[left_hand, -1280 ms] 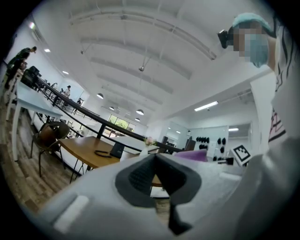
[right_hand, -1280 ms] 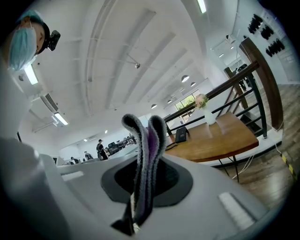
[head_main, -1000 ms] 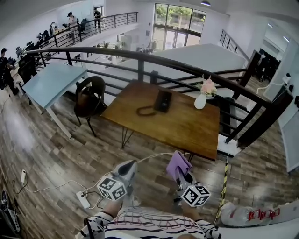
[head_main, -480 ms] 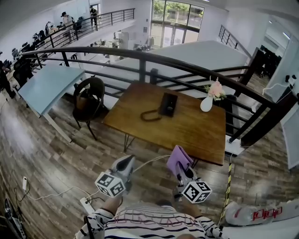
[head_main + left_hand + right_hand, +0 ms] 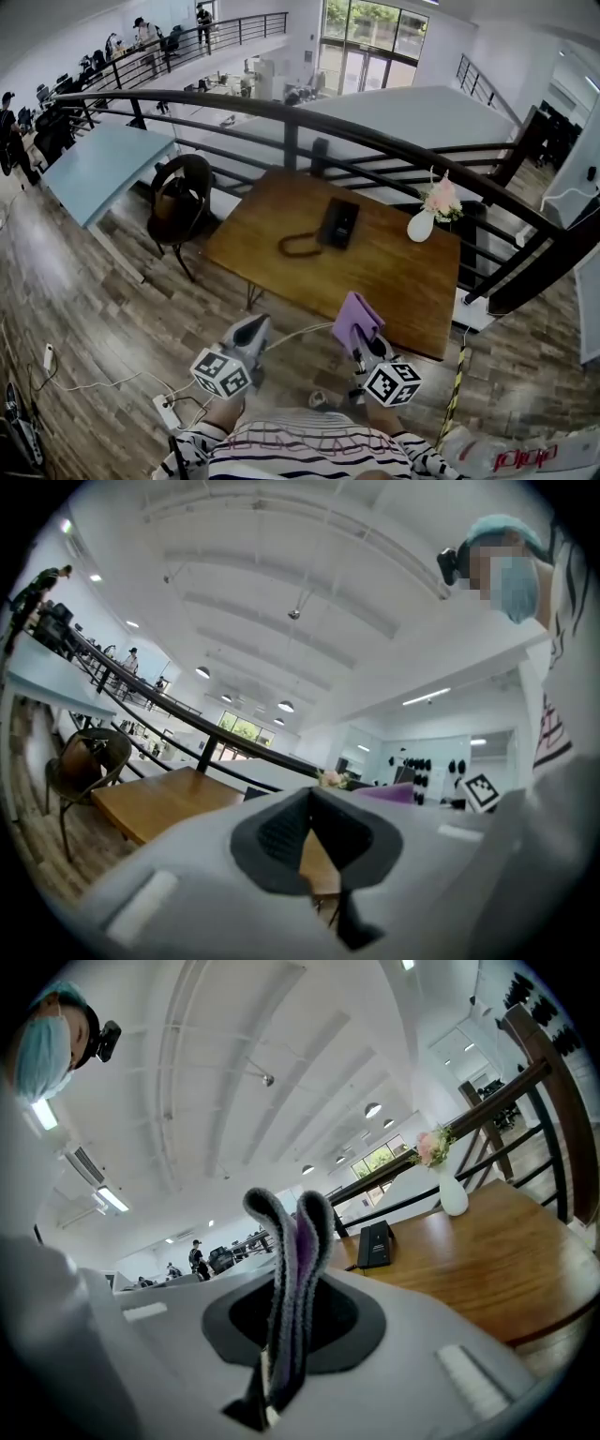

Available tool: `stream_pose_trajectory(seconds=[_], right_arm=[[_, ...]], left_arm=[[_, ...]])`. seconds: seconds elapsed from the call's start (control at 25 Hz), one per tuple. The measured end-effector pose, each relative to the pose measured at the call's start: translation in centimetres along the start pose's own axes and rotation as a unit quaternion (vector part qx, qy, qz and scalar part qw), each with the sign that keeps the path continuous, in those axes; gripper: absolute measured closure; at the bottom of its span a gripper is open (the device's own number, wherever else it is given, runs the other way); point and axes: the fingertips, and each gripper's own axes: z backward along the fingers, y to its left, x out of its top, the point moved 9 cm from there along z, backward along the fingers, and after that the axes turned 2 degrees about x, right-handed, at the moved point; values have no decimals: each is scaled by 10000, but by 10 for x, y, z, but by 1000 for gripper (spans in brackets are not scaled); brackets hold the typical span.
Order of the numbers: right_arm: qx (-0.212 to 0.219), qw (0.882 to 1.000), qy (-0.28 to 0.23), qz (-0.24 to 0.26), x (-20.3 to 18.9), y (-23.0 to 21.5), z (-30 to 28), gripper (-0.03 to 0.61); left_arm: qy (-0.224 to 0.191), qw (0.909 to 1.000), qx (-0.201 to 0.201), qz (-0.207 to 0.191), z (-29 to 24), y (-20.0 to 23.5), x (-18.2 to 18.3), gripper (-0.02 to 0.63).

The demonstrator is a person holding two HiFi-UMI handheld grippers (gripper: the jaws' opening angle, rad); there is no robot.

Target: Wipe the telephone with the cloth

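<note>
**Closing in on the tabletop, cloth in the gripper, telephone not yet reached**

The tabletop sits nearer in the head view than a second ago, so the person has stepped closer, while both grippers keep their low spot by the body. The right gripper is clamped tight on the folded purple cloth, which stands up out of its jaws. The left gripper is closed on nothing. The black telephone lies flat towards the tabletop's far side, at about 12 o'clock from the cloth and well apart from it. Its coiled cord is at its 8 o'clock and a white vase at its 3 o'clock. To my eye wiping hasn't begun; more approach and a reach come first.
</note>
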Motion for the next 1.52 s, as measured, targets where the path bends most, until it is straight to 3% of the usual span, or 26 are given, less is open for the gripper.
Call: stream_pose_trajectory(seconds=[0.28, 0.48, 0.88, 1.12, 1.52], right_arm=[[291, 9995, 139, -20, 40, -60, -21, 540], [542, 9979, 331, -125, 55, -94, -33, 540], [865, 9940, 653, -106, 62, -111, -86, 540], [700, 9957, 611, -64, 60, -109, -134, 540], [140, 9994, 281, -163, 64, -74, -238, 540]], left_arm=[[-86, 9999, 96, -112, -68, -21, -2, 614], [-129, 9990, 424, -91, -91, -30, -10, 614], [-209, 9953, 946, 60, -97, -4, -19, 614], [-200, 9970, 725, 163, -118, 47, -13, 614], [52, 9998, 37, 188, -158, 170, 45, 614]])
